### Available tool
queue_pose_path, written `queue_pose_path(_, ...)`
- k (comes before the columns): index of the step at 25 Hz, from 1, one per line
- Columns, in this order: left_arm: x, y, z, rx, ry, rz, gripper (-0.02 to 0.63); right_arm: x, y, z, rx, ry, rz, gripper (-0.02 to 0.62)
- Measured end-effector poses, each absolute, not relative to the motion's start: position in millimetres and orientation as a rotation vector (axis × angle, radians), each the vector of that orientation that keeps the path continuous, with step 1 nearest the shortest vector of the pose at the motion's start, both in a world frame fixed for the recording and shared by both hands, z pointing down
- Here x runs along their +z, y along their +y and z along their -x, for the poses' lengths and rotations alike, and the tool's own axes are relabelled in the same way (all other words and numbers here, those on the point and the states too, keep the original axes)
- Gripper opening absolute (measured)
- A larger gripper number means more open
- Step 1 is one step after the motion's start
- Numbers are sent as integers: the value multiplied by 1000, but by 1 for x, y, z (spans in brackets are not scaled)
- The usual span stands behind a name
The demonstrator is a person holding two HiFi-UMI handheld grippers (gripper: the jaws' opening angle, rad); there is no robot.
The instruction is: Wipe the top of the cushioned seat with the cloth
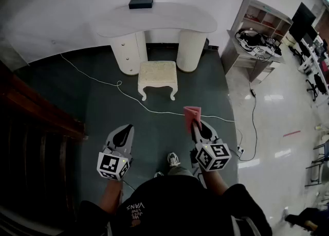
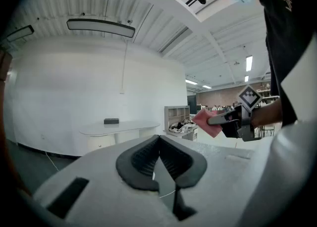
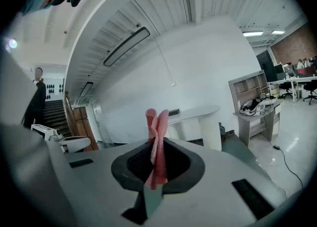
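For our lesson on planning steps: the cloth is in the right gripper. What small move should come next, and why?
Probably step forward and bring the right gripper toward the stool. The pink cloth is already clamped in its jaws, but the stool stands well ahead by the desk, seemingly out of reach from here.

Dark floor [image 1: 97,116], possibly carpet: cushioned seat [image 1: 158,74], desk [image 1: 164,18], white cable [image 1: 119,83].
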State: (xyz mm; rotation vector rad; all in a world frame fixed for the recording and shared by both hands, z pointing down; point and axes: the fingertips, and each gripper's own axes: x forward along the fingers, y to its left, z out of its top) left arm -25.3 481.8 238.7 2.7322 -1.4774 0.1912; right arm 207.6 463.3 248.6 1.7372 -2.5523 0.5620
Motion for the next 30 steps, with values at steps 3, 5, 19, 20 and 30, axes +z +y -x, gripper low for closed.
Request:
queue_pose_path(3, 240, 477, 22, 189, -1481, -2732, 17, 251, 459, -210, 557, -2554, -1735, 21)
queue_pose_path(5, 241, 472, 21, 184, -1485, -2730, 17, 252, 453, -211, 570, -2568, -1724, 21)
queue_pose_path(19, 250, 416, -8, 198, -1555, -2673, 17, 266, 383, -234, 634, -2635, -1617, 25)
queue_pose_path(20, 251, 412, -11, 198, -1564, -2667, 17, 267, 377, -236, 632, -2641, -1606, 25)
queue_pose_path(30, 263, 385, -15, 201, -1609, -2584, 17, 274, 328, -242, 646, -2645, -1530, 25)
